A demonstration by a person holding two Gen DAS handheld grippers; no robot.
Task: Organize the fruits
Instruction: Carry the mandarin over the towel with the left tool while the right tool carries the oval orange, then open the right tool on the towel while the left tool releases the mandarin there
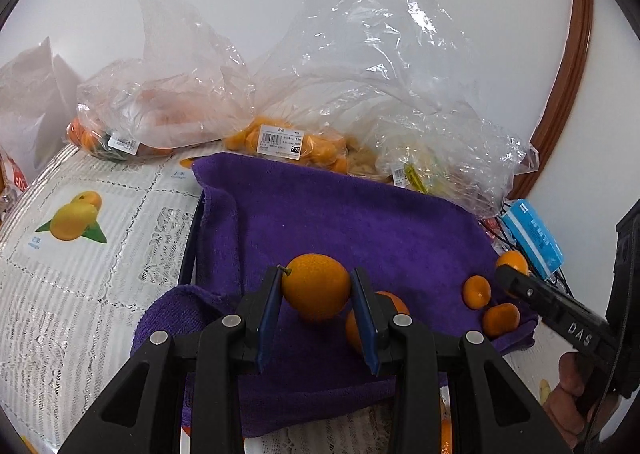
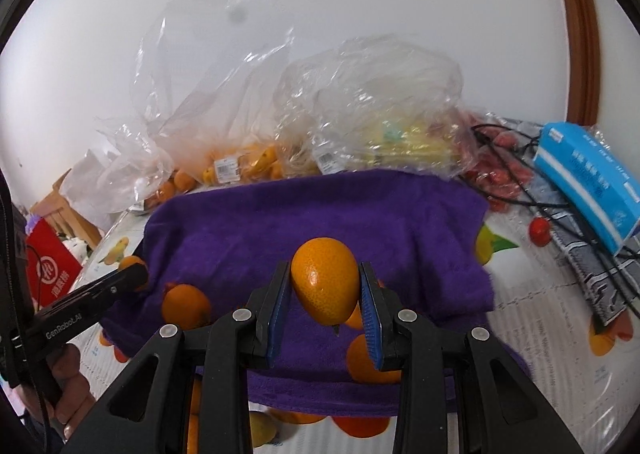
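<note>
Two grippers each held one orange above the purple towel point(image 1: 360, 213), left gripper point(image 1: 316, 294) squeezing an orange point(image 1: 316, 286) and right gripper point(image 2: 325, 290) squeezing its orange point(image 2: 325, 280), so I judged I should lower both gently beside the other fruit.

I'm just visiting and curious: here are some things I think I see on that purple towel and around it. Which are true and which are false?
1. Each gripper holds an orange fruit. True: the left gripper and the right gripper each clamp one.
2. The towel is green. False: it is purple.
3. Loose orange fruits lie on the towel. True.
4. The clear plastic bags behind the towel are all empty. False: some hold orange fruit.
5. The blue box sits on the towel. False: it lies off the towel, to its right.
</note>
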